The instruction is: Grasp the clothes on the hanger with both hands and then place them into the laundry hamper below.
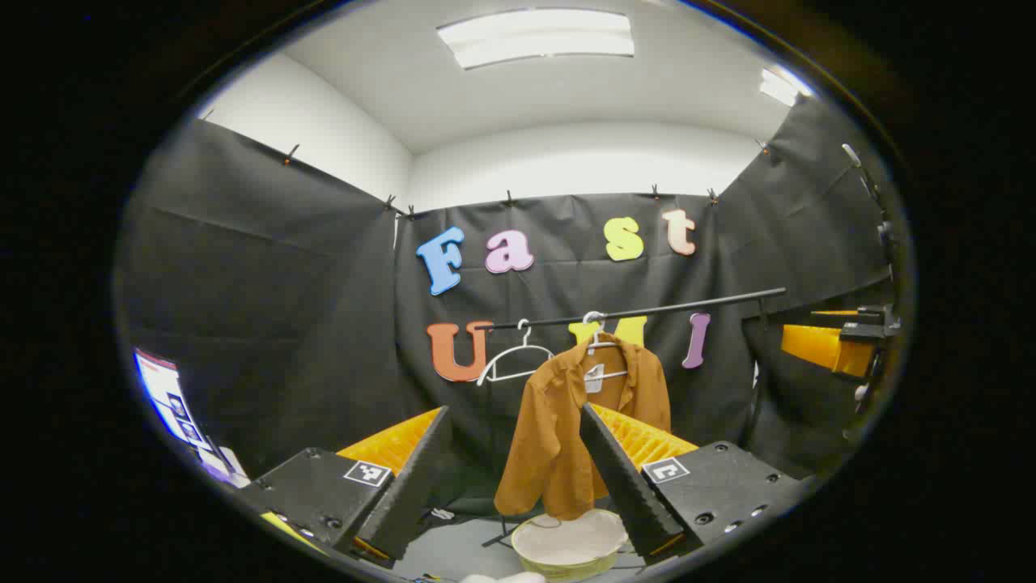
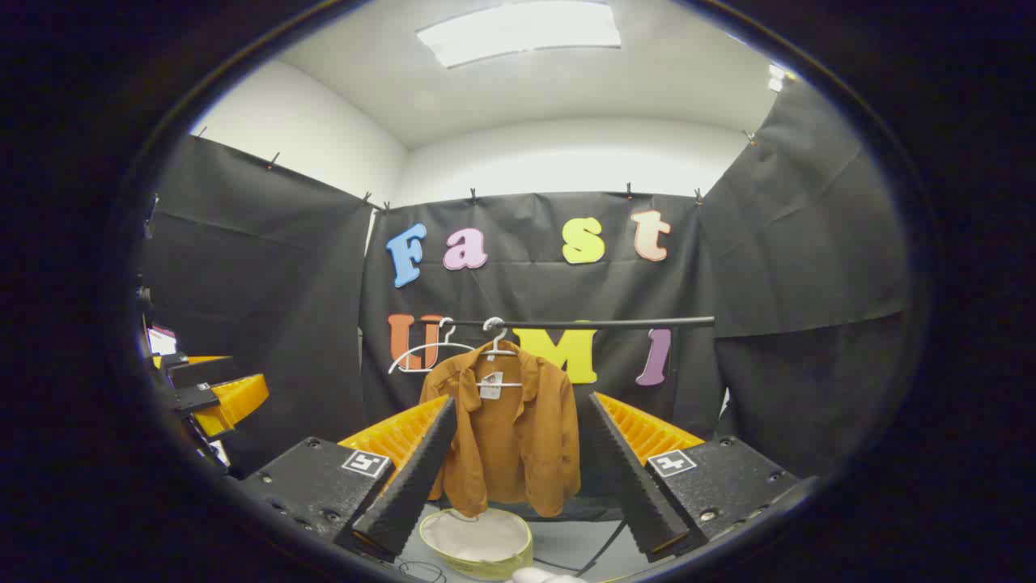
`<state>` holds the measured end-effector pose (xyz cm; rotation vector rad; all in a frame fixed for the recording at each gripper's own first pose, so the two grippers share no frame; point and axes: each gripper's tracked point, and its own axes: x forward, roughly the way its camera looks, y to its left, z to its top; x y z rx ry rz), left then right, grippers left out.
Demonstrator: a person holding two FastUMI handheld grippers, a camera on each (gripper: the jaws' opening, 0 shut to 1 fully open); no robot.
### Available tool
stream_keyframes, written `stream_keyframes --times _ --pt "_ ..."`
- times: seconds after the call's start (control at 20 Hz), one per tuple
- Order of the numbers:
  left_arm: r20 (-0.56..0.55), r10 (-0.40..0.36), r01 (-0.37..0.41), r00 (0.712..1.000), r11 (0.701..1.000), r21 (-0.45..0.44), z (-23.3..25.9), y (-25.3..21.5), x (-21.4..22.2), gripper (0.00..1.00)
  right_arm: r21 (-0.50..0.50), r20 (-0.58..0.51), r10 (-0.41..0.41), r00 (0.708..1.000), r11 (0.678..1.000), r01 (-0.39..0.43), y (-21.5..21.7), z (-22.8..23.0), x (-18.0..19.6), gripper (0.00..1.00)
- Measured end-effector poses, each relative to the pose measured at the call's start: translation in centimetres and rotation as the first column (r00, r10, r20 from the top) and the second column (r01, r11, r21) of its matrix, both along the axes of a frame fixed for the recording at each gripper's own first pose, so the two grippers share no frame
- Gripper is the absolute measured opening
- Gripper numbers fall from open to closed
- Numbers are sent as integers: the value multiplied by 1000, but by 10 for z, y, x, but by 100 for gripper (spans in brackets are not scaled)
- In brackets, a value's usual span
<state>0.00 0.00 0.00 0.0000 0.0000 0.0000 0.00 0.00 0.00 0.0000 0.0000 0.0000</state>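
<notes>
Shirt (image 2: 506, 437) hangs on its hanger (image 2: 495, 344), well ahead of both open tools (image 1: 510, 478) (image 2: 518, 478), above the hamper (image 2: 477, 542).

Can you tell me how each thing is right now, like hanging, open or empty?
Brown button-up shirt: hanging on a white hanger, unbuttoned.
Second white wire hanger: bare, on the black rail.
Round cream laundry hamper: on the floor below the shirt, empty.
Left gripper: open.
Right gripper: open.

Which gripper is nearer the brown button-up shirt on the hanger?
Left, marginally; both open, well short. Brown shirt sits right of the left gripper, dead ahead between the right gripper's fingers.
</notes>
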Motion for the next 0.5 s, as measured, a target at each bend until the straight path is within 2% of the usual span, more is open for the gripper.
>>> stream_keyframes --times 0.15,0.5 --pt "4 -14 14 1000 1000 -7 2 2 -4 99 34 6 0 1000 999 0 7 0 0 100" --pt "8 -18 18 1000 1000 -25 0 4 3 99 -42 -29 -44 999 998 43 -4 -4 -3 100"
